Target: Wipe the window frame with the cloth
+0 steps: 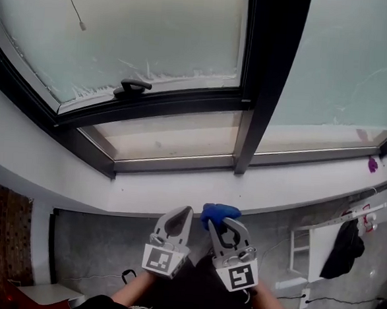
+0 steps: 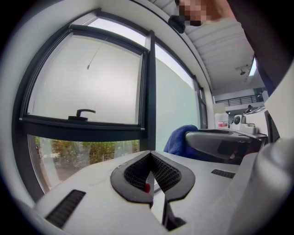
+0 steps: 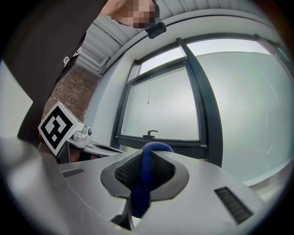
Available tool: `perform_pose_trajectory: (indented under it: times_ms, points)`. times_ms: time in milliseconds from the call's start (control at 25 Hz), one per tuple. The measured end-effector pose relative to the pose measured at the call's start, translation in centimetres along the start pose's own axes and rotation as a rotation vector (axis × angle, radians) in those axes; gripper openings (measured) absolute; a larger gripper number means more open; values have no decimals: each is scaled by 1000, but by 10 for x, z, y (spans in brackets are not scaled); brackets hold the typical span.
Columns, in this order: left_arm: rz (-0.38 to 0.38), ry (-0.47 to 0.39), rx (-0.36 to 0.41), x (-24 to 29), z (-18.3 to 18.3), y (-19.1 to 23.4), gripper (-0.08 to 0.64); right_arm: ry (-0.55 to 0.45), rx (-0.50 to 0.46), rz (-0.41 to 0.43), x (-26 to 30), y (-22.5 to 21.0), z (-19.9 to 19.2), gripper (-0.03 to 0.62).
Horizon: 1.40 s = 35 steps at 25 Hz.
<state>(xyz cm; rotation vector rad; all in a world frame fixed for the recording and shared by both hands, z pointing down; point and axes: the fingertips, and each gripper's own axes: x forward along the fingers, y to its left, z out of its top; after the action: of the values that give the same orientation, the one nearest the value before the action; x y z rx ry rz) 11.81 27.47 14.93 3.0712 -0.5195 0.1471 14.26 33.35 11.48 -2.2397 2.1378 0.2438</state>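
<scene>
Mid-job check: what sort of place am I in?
Likely indoors at a large window, perhaps a workshop or office: dark window frame, frosted panes, a latch handle, white sill.

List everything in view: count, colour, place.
window frame: one, black, across the top
window handle: one, black, on the left sash's bottom rail
pull cord: one, white-tipped, before the left pane
sill: one, white, below the frame
small object: one, purple, sill's far right
garment: one, black, lower right
cloth: one, blue, in the right claw
left claw: grey, shut, empty
right claw: grey, shut on cloth
</scene>
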Motion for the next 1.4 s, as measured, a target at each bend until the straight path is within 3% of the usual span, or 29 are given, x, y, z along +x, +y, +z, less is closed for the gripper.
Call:
perform_pose_trajectory:
  times_ms: [360,680,840,1000,1400]
  points:
    - [-8,-23,-14,-1,-4,-6,5,-15,42,-12,1,-3,-7,23]
    - [2,-16,-28,-8,-6,-1,5,-30,17,-10,10,8,3,23]
    - [8,-20,-29,-10,-6,2,5,72,-36,32,8,17,-14,23]
    - [21,-19,-40,-13,-7,5,5,6,10,7,13,18,-5,23]
    - [34,-14,-38,-17,-11,8,5,24,8,37,14,26,-8,23]
